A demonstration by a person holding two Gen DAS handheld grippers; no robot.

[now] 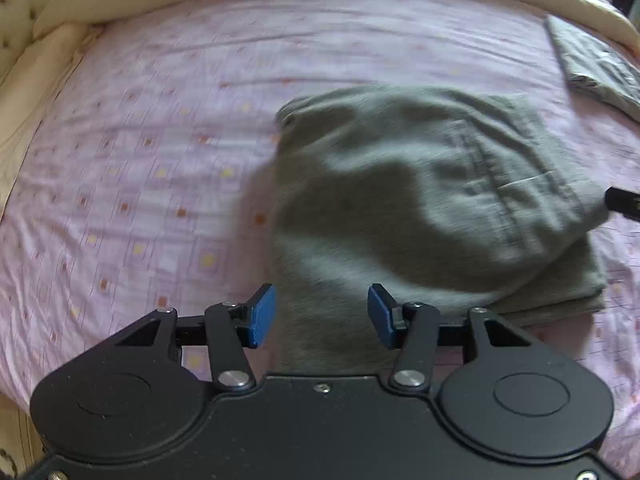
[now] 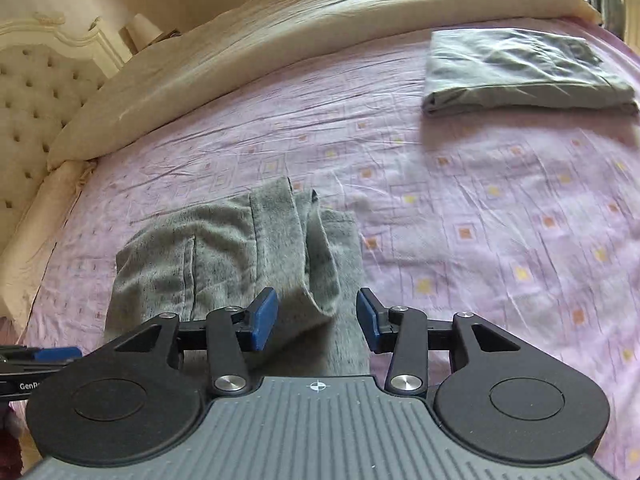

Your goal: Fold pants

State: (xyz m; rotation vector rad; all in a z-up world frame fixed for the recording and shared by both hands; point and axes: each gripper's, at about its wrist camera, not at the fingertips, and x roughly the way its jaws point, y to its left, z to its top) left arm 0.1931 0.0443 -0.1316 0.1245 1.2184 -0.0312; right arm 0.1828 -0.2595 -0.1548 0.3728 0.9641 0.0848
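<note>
The bed (image 2: 480, 208) is covered with a pale pink sheet (image 1: 160, 160) printed with small yellow and orange squares. Directly on the sheet lie the grey pants (image 2: 240, 248), partly folded into a thick bundle, with a pocket seam facing up. Well apart from them, toward the far right corner, lies a second folded grey garment (image 2: 520, 68), flat and squared. A cream duvet (image 2: 280, 40) is bunched along the far edge, beside a tufted cream headboard (image 2: 36, 92).
</note>
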